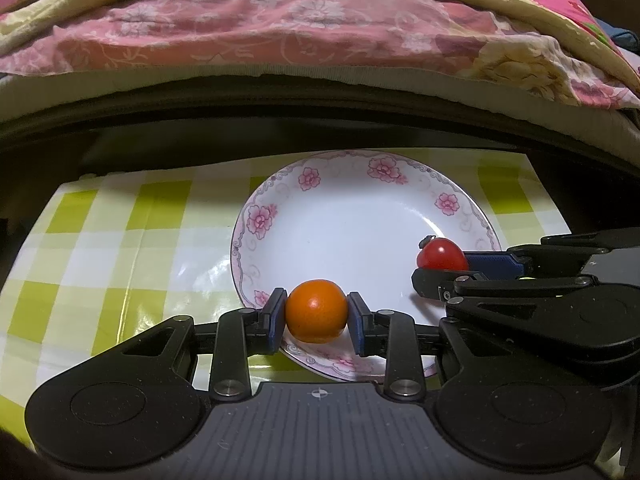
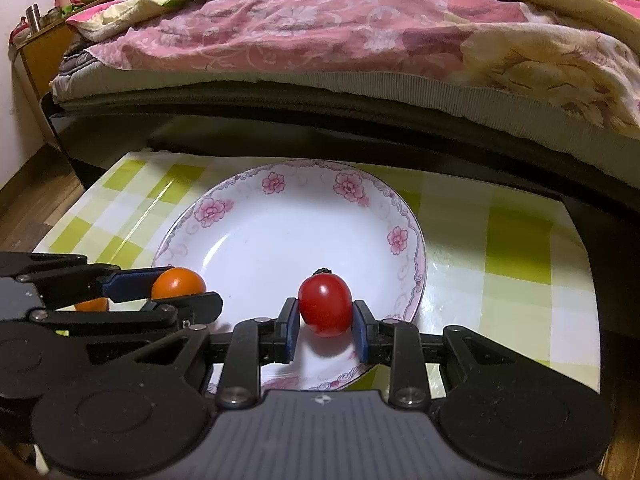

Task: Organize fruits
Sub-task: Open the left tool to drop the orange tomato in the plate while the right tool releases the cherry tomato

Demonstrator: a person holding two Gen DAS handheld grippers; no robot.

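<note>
A white plate (image 1: 360, 236) with a pink flower rim sits on a green-checked tablecloth (image 1: 120, 240). My left gripper (image 1: 317, 312) is shut on a small orange fruit (image 1: 317, 310) and holds it over the plate's near rim. My right gripper (image 2: 326, 316) is shut on a red cherry tomato (image 2: 326, 305) over the plate (image 2: 280, 232). The right gripper with the tomato (image 1: 442, 254) shows at the right of the left wrist view. The left gripper with the orange fruit (image 2: 178, 282) shows at the left of the right wrist view.
A bed with a pink floral quilt (image 1: 280, 28) runs along behind the table, its dark frame (image 1: 320, 120) close to the table's far edge. A wooden nightstand (image 2: 44, 40) with small items stands at far left. Wooden floor (image 2: 28, 204) lies left of the table.
</note>
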